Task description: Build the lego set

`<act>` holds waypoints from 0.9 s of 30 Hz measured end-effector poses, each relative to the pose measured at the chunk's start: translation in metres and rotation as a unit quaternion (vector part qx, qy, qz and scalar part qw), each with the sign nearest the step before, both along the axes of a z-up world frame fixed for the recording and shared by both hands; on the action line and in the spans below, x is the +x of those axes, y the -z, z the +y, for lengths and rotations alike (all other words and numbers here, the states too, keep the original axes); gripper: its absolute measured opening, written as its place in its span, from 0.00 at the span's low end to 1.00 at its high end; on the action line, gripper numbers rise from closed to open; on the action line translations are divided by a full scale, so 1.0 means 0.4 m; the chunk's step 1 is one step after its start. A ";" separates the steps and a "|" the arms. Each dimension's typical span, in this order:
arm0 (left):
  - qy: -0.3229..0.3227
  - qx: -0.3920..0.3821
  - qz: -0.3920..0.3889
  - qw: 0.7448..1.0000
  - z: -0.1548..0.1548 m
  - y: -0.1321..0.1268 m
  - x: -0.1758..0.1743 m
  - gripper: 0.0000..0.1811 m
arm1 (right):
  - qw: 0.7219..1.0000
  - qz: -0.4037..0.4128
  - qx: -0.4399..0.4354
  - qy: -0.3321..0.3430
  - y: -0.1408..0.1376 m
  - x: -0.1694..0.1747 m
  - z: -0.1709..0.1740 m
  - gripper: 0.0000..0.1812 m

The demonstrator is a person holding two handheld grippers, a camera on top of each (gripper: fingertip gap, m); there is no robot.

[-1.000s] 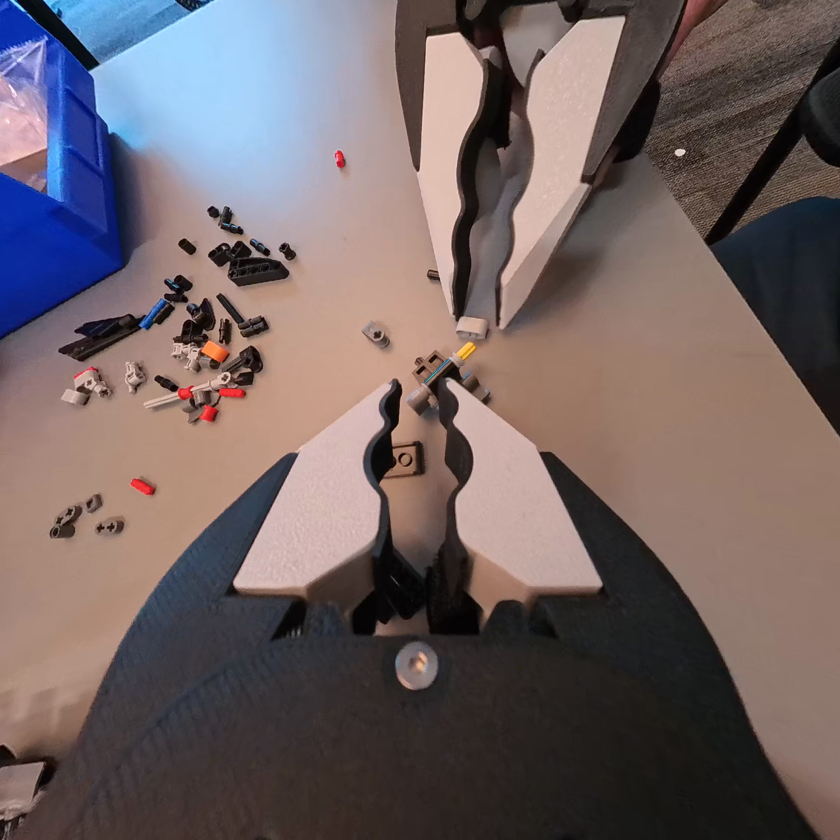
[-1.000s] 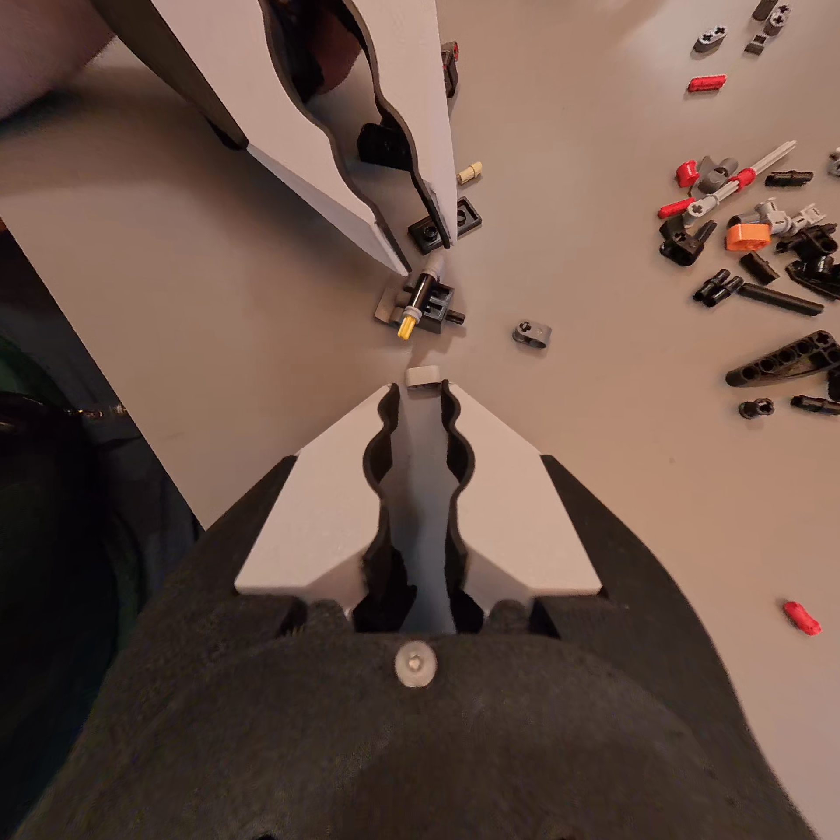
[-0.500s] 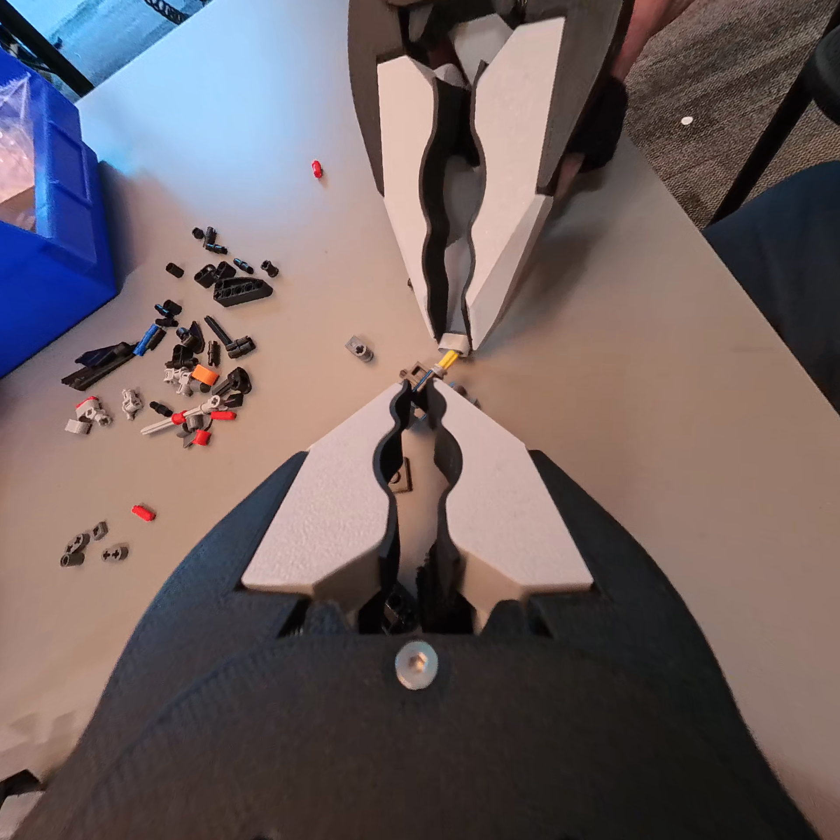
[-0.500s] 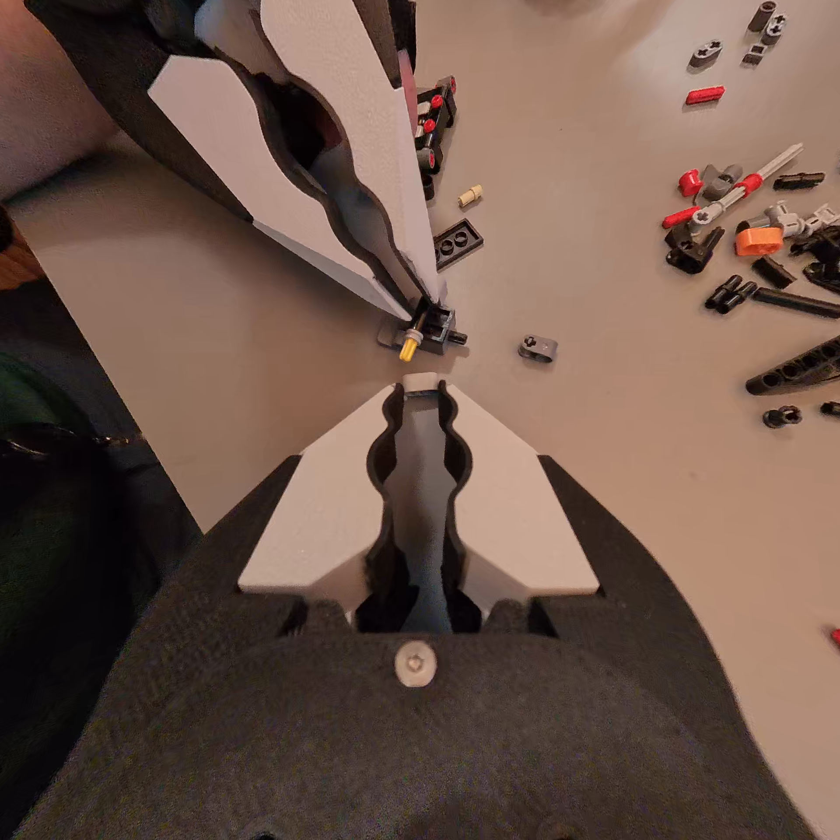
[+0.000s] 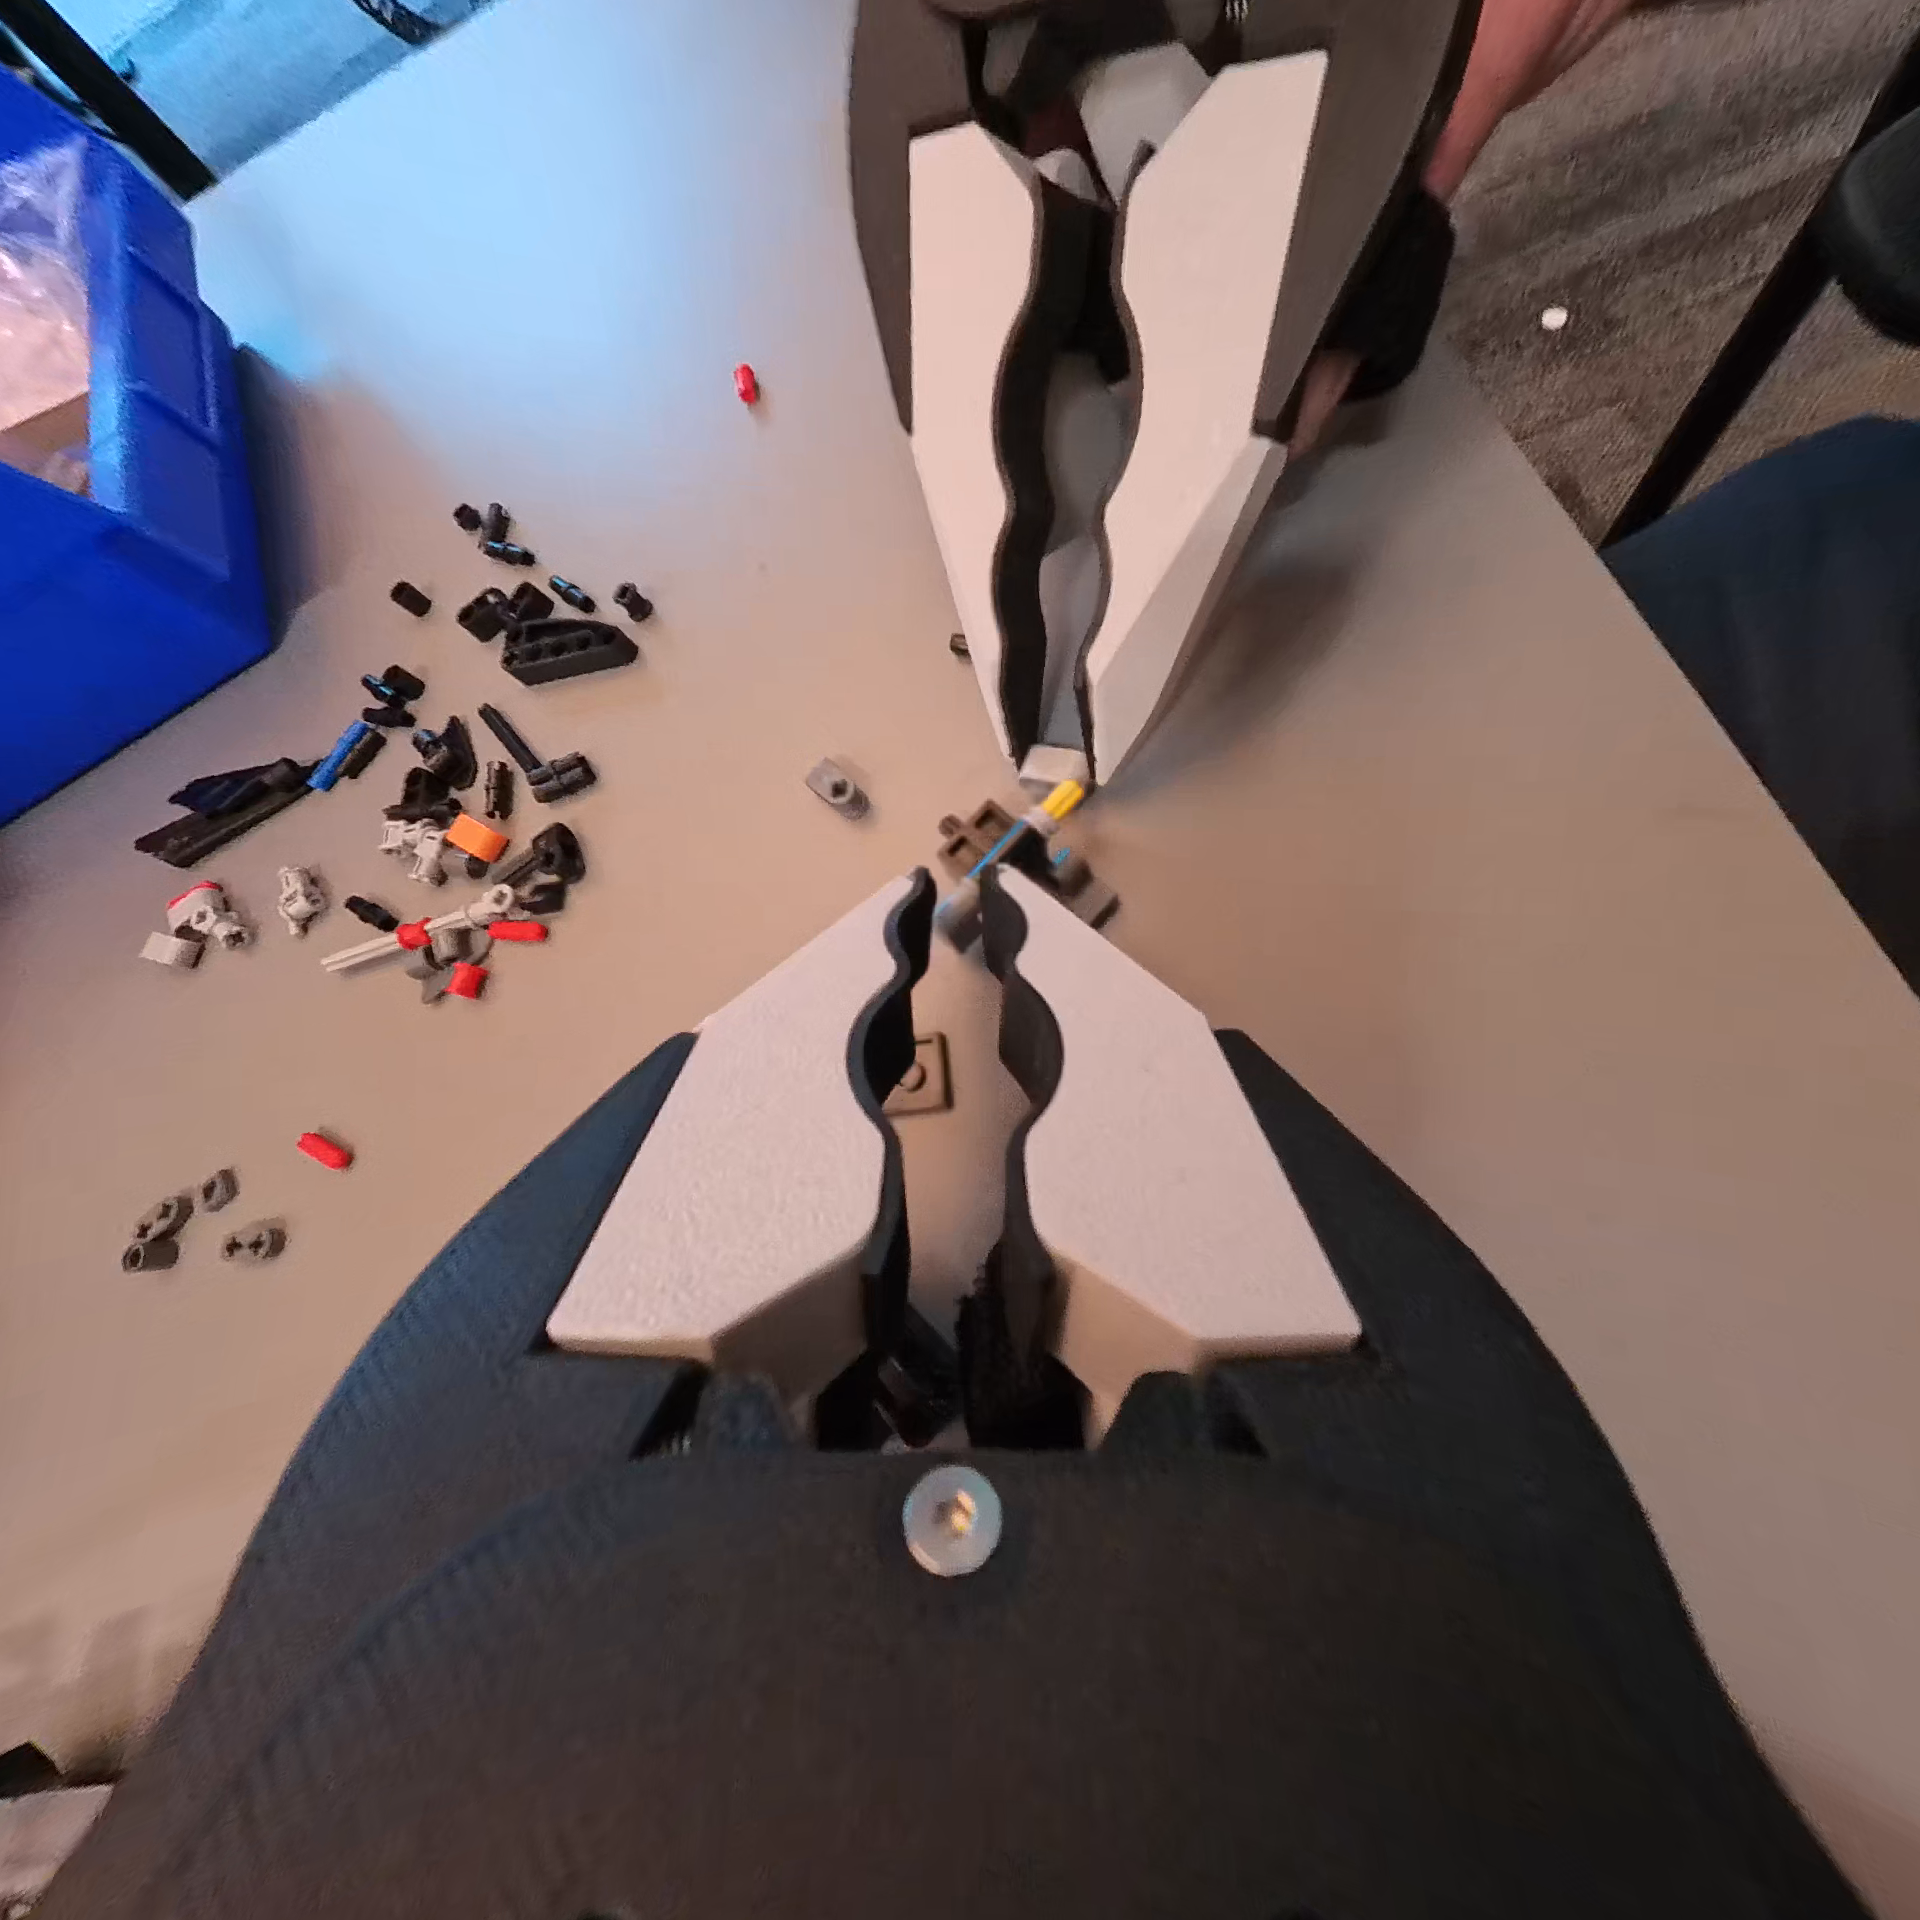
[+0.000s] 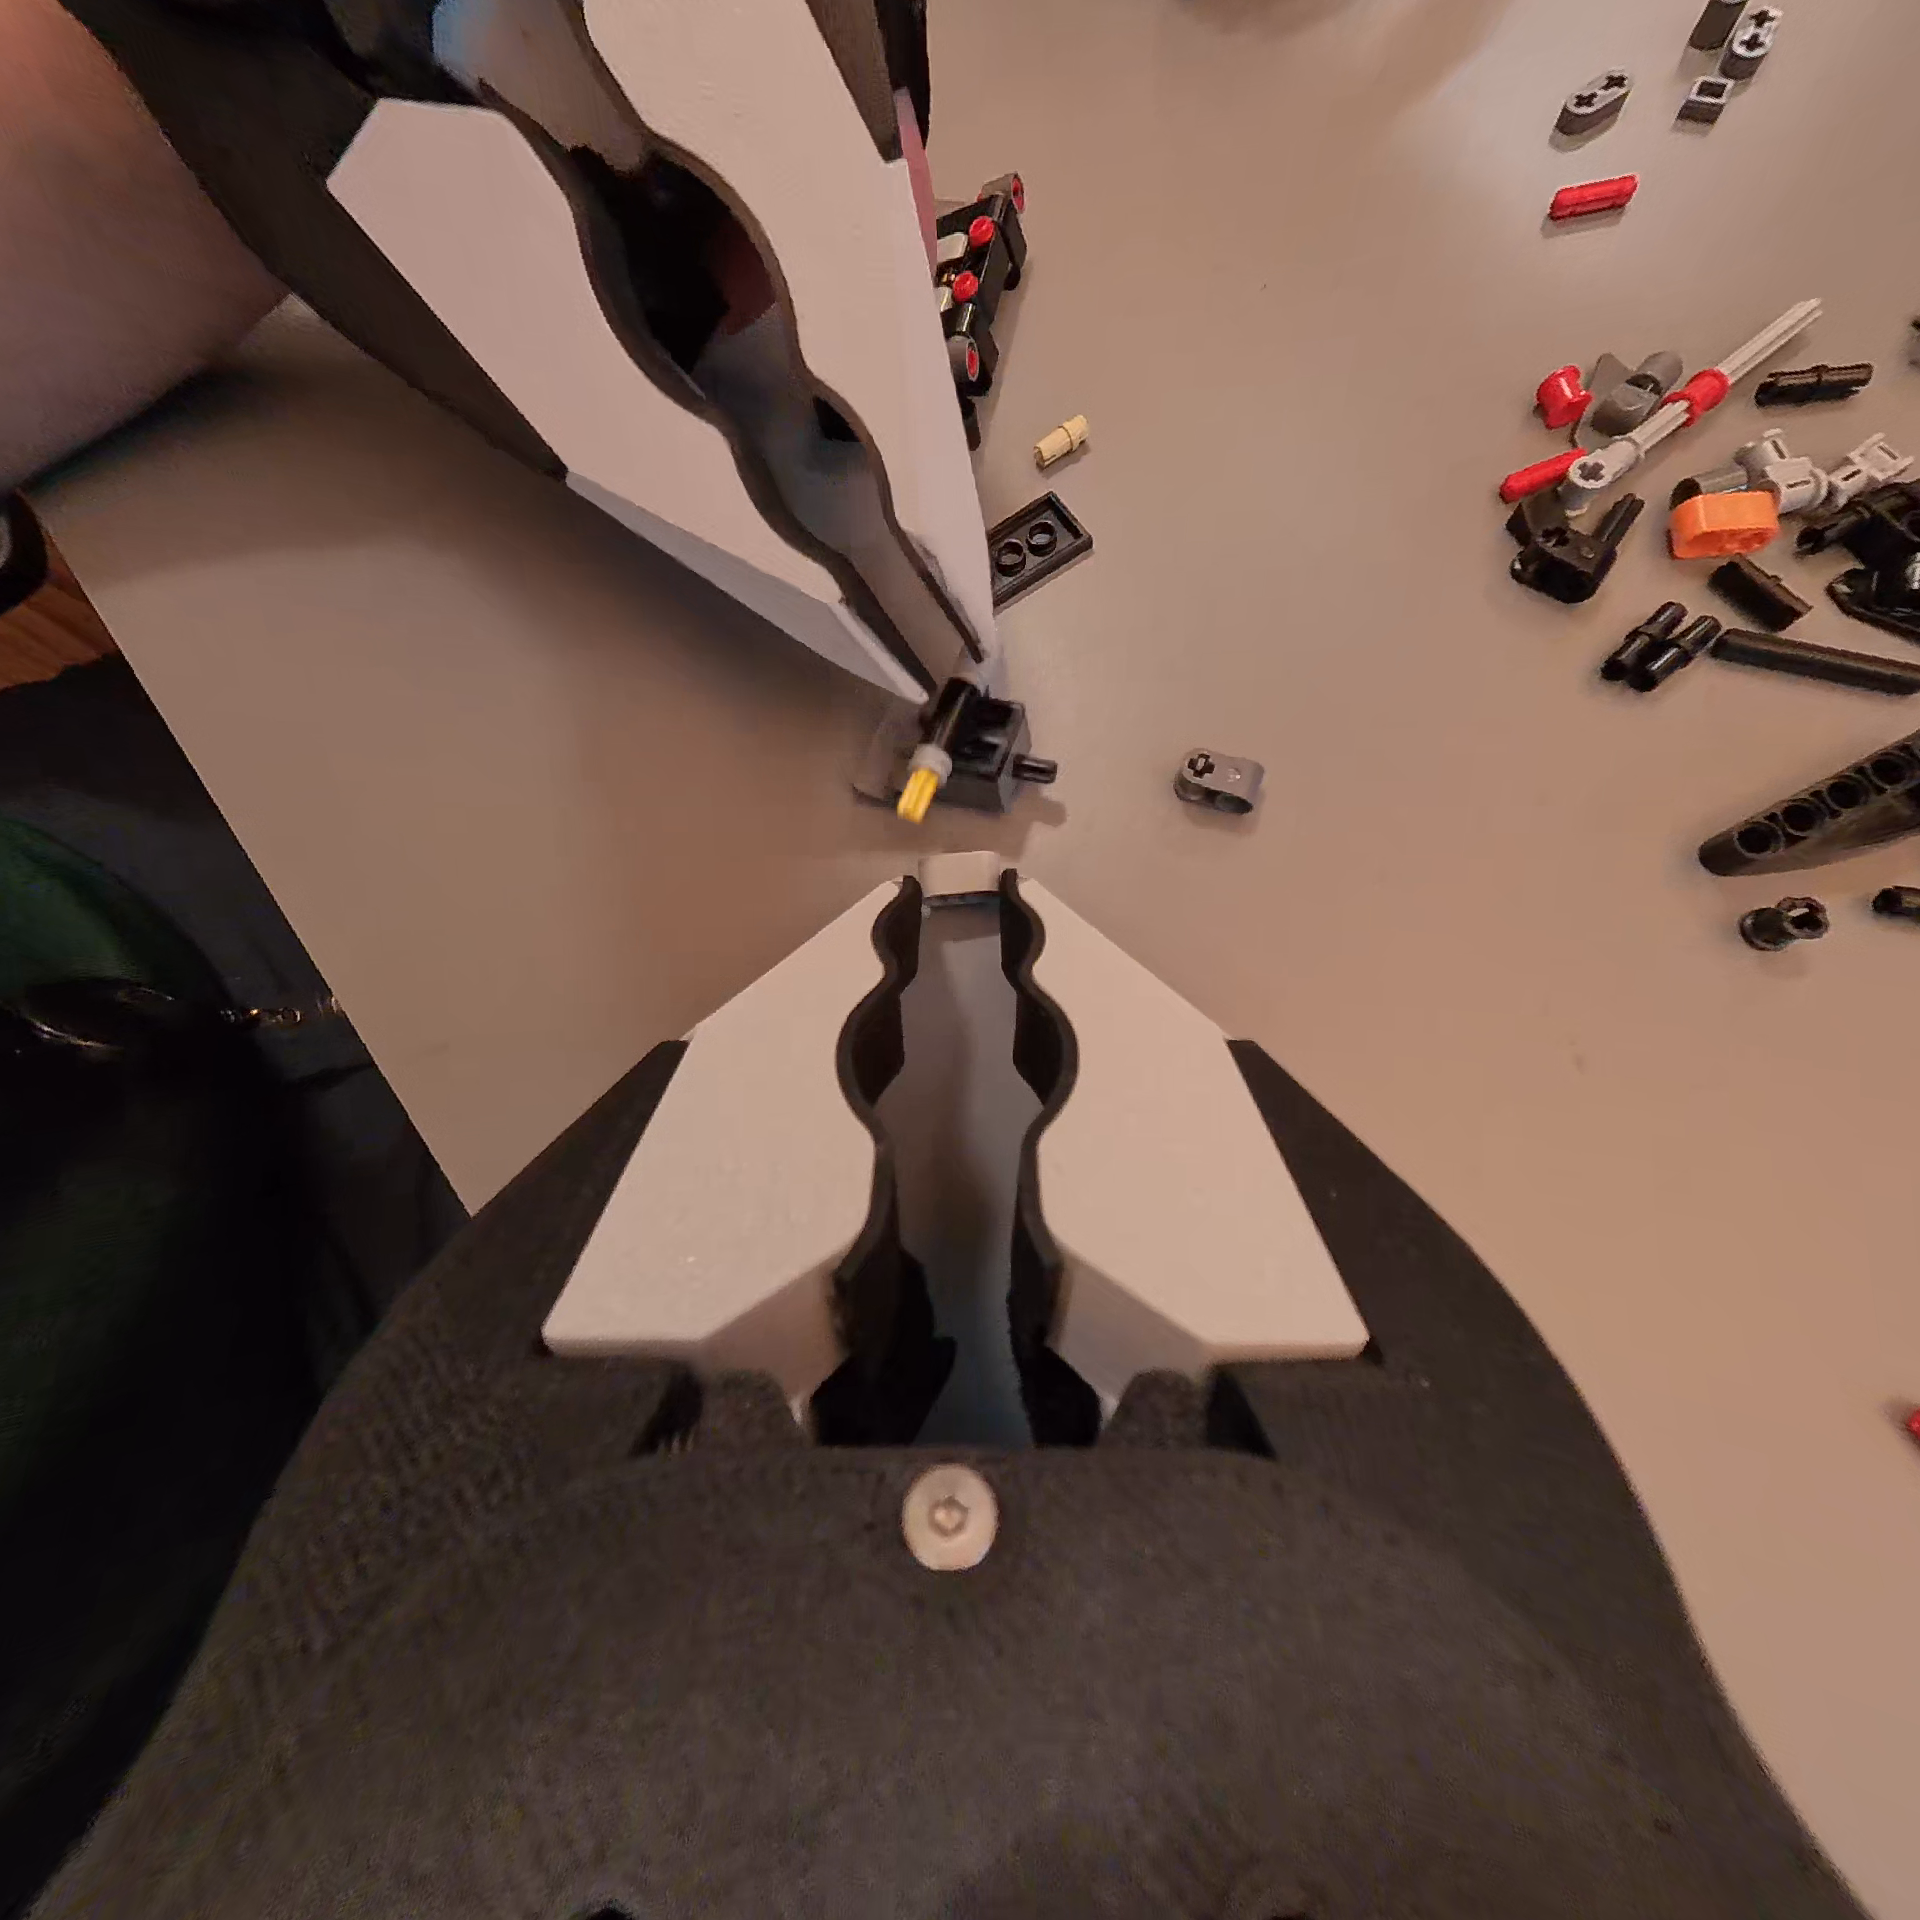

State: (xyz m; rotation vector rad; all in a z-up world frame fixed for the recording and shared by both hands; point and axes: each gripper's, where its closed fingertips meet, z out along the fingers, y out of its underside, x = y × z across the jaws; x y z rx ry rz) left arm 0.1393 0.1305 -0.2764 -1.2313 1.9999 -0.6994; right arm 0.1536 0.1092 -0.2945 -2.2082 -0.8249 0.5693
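Observation:
A small build (image 5: 1023, 847) of a dark plate, black block and yellow-tipped axle lies on the grey table. It also shows in the right wrist view (image 6: 971, 743). My left gripper (image 5: 956, 896) is shut on its grey end; in the right wrist view the left gripper (image 6: 961, 675) comes in from the upper left. My right gripper (image 6: 961, 881) is shut on a small white piece (image 6: 961, 868) and holds it just short of the yellow tip (image 6: 914, 798). In the left wrist view the right gripper (image 5: 1055, 764) comes down from above with the white piece (image 5: 1047, 769).
Several loose black, grey, red and orange pieces (image 5: 457, 831) lie to the left, also seen in the right wrist view (image 6: 1714, 499). A grey connector (image 6: 1218, 779), a black plate (image 6: 1037, 545), a tan pin (image 6: 1062, 440) and a black-and-red sub-build (image 6: 977, 270) lie nearby. A blue bin (image 5: 104, 520) stands far left. From the right gripper's tips to the grey connector (image 6: 1218, 779) is close to 4 cm. Seen from the left wrist view (image 5: 835, 777) as well.
My left gripper closed in on the small build's end and now grips it. My right gripper brought the white piece closer to the yellow axle tip.

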 end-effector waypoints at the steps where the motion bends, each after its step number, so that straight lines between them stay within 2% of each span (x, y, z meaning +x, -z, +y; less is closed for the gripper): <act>1: -0.003 -0.003 -0.008 1.000 0.002 -0.008 0.002 0.04 | 1.000 0.002 0.000 0.000 -0.001 0.000 0.000 0.07; 7: -0.027 -0.013 0.006 1.000 0.020 0.006 0.008 0.06 | 1.000 0.015 -0.004 0.005 -0.006 0.000 -0.002 0.07; 10: -0.016 -0.037 0.015 0.999 0.009 0.013 0.000 0.08 | 1.000 0.017 -0.006 0.004 -0.007 0.000 -0.004 0.07; 21: -0.004 -0.005 0.031 0.999 0.000 0.032 -0.002 0.07 | 1.000 0.012 -0.009 -0.002 -0.002 -0.002 -0.010 0.07; 23: -0.022 -0.006 0.032 0.999 0.015 0.027 -0.002 0.07 | 1.000 0.011 -0.010 -0.001 -0.002 -0.002 -0.010 0.07; 27: -0.067 -0.086 0.022 0.994 0.033 -0.009 0.001 0.08 | 1.000 0.016 -0.008 0.002 -0.005 0.001 -0.011 0.07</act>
